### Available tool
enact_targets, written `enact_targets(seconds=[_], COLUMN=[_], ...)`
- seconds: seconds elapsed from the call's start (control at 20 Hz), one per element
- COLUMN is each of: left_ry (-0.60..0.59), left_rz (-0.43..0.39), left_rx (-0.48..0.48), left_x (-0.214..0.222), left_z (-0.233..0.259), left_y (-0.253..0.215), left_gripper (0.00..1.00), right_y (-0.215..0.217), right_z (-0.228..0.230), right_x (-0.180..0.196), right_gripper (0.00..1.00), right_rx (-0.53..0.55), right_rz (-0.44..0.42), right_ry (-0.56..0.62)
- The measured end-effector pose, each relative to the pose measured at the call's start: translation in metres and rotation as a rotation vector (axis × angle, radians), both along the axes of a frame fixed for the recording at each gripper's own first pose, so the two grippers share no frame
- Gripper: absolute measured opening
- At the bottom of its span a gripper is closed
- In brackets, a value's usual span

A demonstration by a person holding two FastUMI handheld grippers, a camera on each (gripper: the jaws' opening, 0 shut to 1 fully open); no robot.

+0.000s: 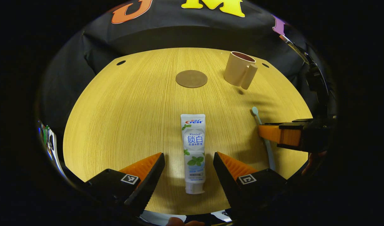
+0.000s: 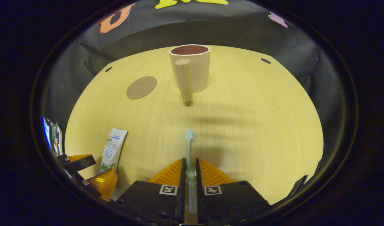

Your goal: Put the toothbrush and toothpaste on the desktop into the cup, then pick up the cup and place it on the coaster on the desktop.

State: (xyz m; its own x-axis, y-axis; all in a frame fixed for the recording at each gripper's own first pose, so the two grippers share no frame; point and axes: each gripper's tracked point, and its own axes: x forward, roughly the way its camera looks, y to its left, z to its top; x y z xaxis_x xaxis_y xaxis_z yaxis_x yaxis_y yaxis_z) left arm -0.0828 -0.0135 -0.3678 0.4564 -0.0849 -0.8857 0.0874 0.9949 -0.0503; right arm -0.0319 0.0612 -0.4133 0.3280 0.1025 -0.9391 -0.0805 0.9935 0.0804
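The white toothpaste tube [image 1: 193, 147] lies flat on the wooden desktop [image 1: 116, 119], cap toward me. My left gripper [image 1: 189, 154] is open, one finger on each side of the tube, not touching it. A pale blue toothbrush [image 2: 189, 141] points bristle end forward, and my right gripper [image 2: 189, 160] is shut on its handle. In the left gripper view the toothbrush [image 1: 258, 114] and right gripper [image 1: 269, 131] are at the right. The beige cup [image 2: 192, 67] stands upright at the back, handle toward me. A round brown coaster [image 2: 141, 87] lies to its left.
The cup [image 1: 237, 70] and coaster [image 1: 191, 78] sit near the far edge of the round desktop, a short gap between them. Black cloth walls close in behind the table. Small dark holes [image 1: 121, 62] mark the tabletop near its far rim.
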Motion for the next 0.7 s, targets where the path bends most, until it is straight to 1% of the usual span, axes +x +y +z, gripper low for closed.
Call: enact_targets(seconds=[0.05,0.1,0.15,0.2,0.25,0.4,0.5,0.65,0.7], left_ry=[0.001,0.003,0.006,0.007,0.009,0.017,0.018,0.018,0.019], left_rz=[-0.001,0.000,0.001,0.004,0.007,0.011,-0.001,-0.017,-0.017], left_rx=[0.000,0.001,0.001,0.002,0.002,0.001,0.008,0.006,0.007], left_x=[0.000,0.000,0.000,0.000,0.000,0.000,0.001,0.002,0.001], left_z=[-0.001,-0.003,-0.003,-0.004,-0.005,-0.009,-0.011,-0.014,-0.015], left_y=[0.000,0.000,0.000,0.000,0.000,-0.002,-0.003,-0.005,-0.005], left_gripper=[0.99,0.99,0.99,0.99,0.99,0.99,0.98,0.94,0.90], right_y=[0.001,0.001,-0.001,-0.003,-0.004,-0.006,-0.008,-0.012,-0.012], right_z=[0.000,0.000,0.001,0.000,0.001,0.007,0.013,0.023,0.025], right_x=[0.000,0.001,0.002,0.002,0.002,0.004,0.006,0.008,0.008], right_gripper=[0.10,0.10,0.05,0.05,0.01,0.01,0.01,0.00,0.01], right_rx=[0.007,0.012,0.018,0.020,0.026,0.041,0.045,0.038,0.042], right_rz=[0.003,0.001,-0.008,-0.019,-0.021,-0.025,-0.024,-0.003,-0.003], right_ry=[0.003,0.003,0.002,0.004,0.005,-0.007,-0.018,-0.053,-0.056])
